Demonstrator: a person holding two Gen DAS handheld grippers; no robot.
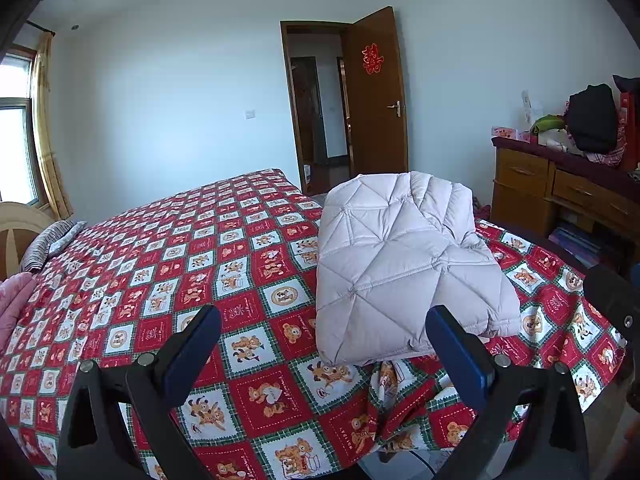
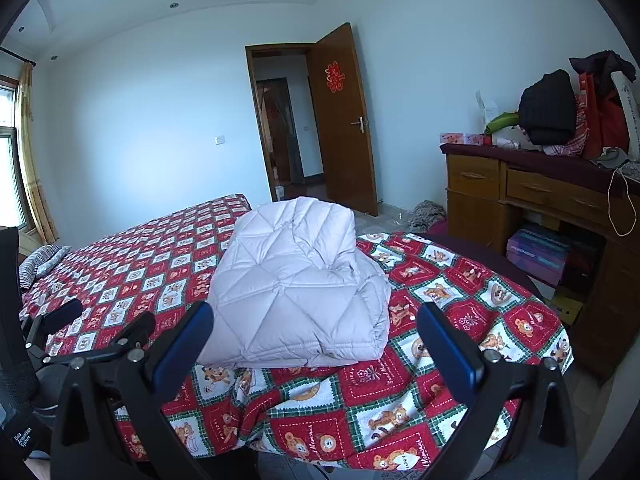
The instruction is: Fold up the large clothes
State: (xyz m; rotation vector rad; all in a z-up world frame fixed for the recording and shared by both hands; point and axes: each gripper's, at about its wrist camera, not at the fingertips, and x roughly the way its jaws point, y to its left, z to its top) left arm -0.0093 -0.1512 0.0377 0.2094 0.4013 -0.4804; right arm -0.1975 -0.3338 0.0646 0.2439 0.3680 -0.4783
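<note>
Lying folded on the bedspread [image 1: 248, 288], the quilted jacket [image 1: 400, 264] faces both spread, empty grippers [image 1: 323, 324] [image 2: 315, 322]; only the left view shows pink bedding [image 1: 12, 300]

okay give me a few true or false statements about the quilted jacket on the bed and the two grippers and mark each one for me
1. The pale quilted jacket lies folded into a compact bundle on the checked bedspread. True.
2. The left gripper is clamped on the jacket. False: its jaws stand wide open and hold nothing.
3. The right gripper is open, short of the jacket's near edge. True.
4. The wooden door behind the bed is closed. False: it stands open.
5. The jacket hangs off the bed onto the floor. False: it rests wholly on the bedspread, near the corner.
</note>
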